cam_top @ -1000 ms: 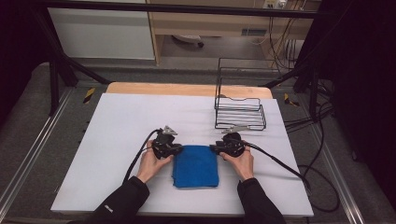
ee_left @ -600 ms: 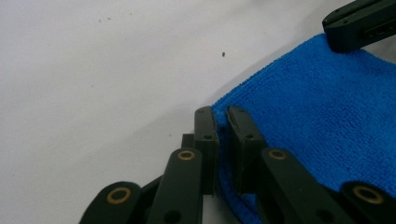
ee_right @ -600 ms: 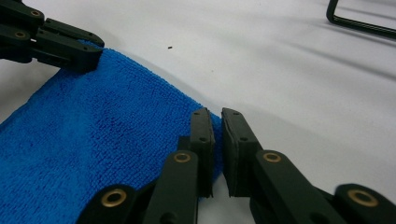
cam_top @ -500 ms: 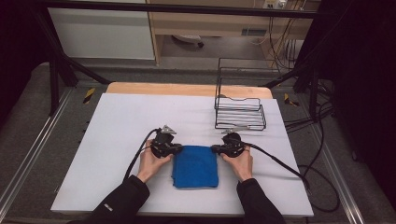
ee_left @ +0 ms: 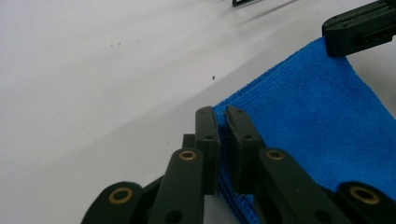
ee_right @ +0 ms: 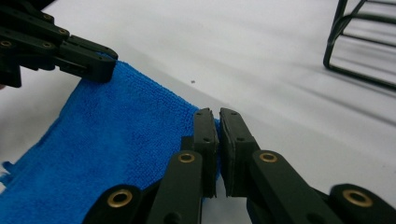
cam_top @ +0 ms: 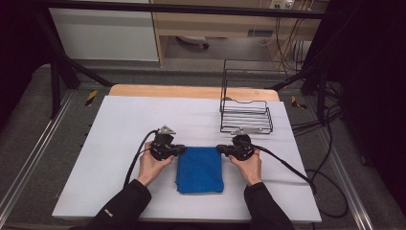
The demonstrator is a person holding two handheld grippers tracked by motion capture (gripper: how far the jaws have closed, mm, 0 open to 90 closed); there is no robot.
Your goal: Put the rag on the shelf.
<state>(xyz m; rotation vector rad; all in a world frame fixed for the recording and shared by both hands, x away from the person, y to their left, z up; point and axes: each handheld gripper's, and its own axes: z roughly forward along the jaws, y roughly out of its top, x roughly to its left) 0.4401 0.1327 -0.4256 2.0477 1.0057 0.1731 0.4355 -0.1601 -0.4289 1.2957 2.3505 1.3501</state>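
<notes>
Nearest, the folded blue microfibre cloth (cam_top: 199,169) lies flat on the white table (cam_top: 110,139), w/ its two far corners already pinched: left gripper (cam_top: 180,150) clamped on the far-left corner, right gripper (cam_top: 219,148) on the far-right, its jaws having just closed onto the fabric. Both hands (cam_top: 152,166) rest low on the table either side, grippers pointing inward toward each other, approx level. Judging from this, grasp is done & the lift or next fold is left; the black wire rack (cam_top: 246,112) stands beyond, empty.
</notes>
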